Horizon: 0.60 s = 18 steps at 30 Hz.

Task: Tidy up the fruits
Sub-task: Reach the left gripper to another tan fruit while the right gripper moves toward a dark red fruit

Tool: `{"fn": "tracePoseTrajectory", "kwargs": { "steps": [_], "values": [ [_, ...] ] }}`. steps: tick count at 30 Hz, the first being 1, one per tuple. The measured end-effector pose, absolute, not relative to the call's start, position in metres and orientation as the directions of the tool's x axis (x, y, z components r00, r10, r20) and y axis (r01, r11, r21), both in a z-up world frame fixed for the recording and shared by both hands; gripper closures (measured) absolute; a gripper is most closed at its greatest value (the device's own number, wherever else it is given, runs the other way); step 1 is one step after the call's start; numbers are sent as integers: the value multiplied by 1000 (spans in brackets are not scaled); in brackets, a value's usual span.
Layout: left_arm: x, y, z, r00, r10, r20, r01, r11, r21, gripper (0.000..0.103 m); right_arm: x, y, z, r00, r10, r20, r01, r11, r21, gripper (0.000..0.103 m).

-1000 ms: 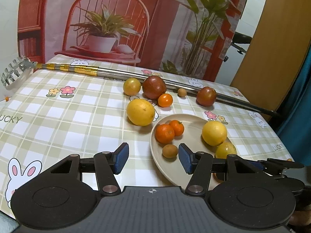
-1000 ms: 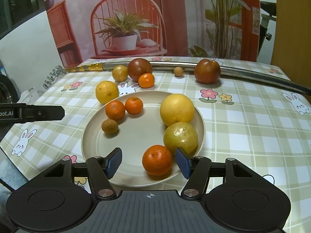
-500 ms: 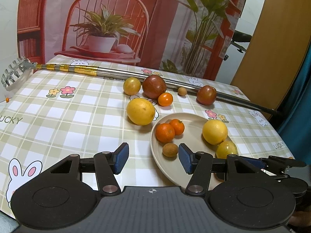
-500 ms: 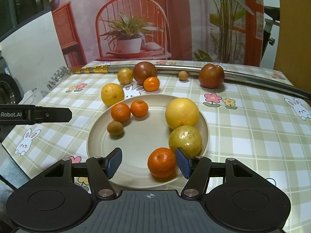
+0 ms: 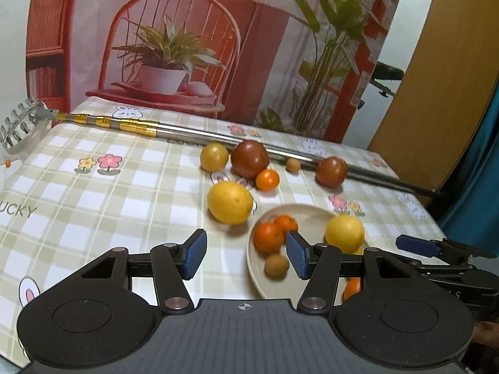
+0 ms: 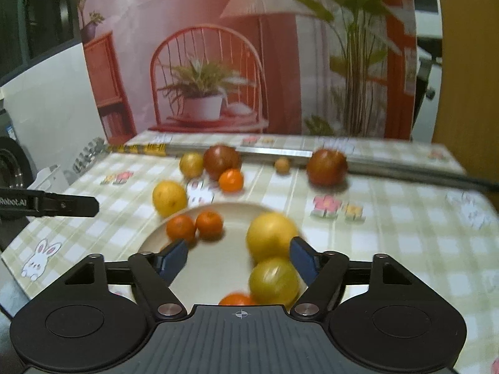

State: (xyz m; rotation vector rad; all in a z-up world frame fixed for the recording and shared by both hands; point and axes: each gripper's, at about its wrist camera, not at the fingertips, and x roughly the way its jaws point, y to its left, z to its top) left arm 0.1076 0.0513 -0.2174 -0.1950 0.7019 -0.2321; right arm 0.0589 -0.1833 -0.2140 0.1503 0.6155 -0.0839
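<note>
A beige plate (image 6: 224,215) holds two small oranges (image 6: 181,227), a big yellow citrus (image 6: 271,237), a greenish-yellow fruit (image 6: 274,280), another orange (image 6: 237,299) and a small brown fruit (image 5: 276,265). On the cloth behind it lie a yellow citrus (image 5: 230,202), a small orange (image 5: 267,179), a dark red fruit (image 5: 249,159), a yellow-green fruit (image 5: 214,157), a tiny brown fruit (image 5: 293,165) and a second dark red fruit (image 5: 331,171). My left gripper (image 5: 246,258) is open over the plate's left edge. My right gripper (image 6: 238,260) is open above the plate, holding nothing.
A long metal telescopic pole (image 5: 187,132) with a rake head (image 5: 18,121) lies across the back of the checked tablecloth (image 5: 93,193). A printed backdrop stands behind the table. The table's right edge is near a wooden door (image 5: 443,78).
Both grippers have risen and tilted up, so the plate sits lower in each view. The right wrist view is now motion-blurred. No fruit has moved.
</note>
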Motion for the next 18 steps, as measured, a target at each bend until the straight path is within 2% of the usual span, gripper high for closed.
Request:
{"fn": "tracePoseTrajectory", "kwargs": {
  "steps": [6, 10, 12, 14, 18],
  "values": [
    [131, 55, -199, 745, -287, -602, 176, 955, -237, 45, 78, -188, -197, 844, -22, -536, 66, 996, 64, 27],
    [149, 52, -192, 745, -291, -600, 193, 955, -224, 45, 95, -191, -191, 853, -83, -515, 95, 996, -5, 21],
    [159, 49, -191, 738, -291, -608, 199, 956, -215, 45, 102, -198, -189, 857, -85, -508, 104, 995, 10, 21],
    [169, 43, -191, 730, -298, -615, 209, 954, -213, 45, 107, -209, -189, 868, -26, -496, 68, 995, 66, 21],
    [190, 29, -195, 714, -318, -623, 248, 948, -200, 45, 115, -224, -193, 872, -42, -488, 87, 994, 69, 21]
  ]
}}
